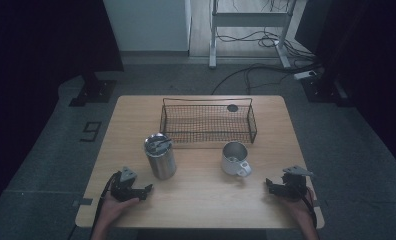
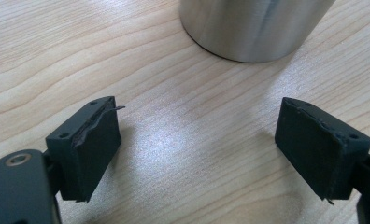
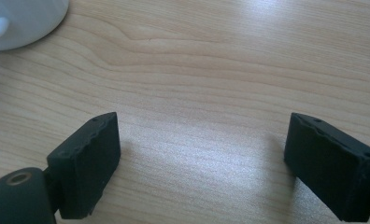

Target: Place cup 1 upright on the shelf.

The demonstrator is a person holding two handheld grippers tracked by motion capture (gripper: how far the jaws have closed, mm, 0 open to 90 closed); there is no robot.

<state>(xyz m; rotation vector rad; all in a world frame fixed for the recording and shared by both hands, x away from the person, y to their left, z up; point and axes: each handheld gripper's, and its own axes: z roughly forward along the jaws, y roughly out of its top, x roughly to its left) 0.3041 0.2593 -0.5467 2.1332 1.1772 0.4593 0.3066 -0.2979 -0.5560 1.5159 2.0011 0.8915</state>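
A steel tumbler (image 1: 160,156) with a lid stands left of centre on the wooden table (image 1: 201,200). A white mug (image 1: 234,159) stands right of centre, its handle toward the front. My left gripper (image 1: 145,190) rests near the front left, just short of the tumbler, whose base (image 2: 253,28) shows ahead of the jaws. In the left gripper view my left gripper (image 2: 197,140) is open over bare wood. My right gripper (image 1: 270,184) lies at the front right, pointing left toward the mug (image 3: 19,21). In its own view my right gripper (image 3: 202,158) is open with nothing in it.
A dark wire basket (image 1: 208,121) sits at the back middle of the table, with a small black round object (image 1: 232,107) at its far side. Cables (image 1: 266,60) and a desk frame (image 1: 246,20) lie on the floor beyond the table.
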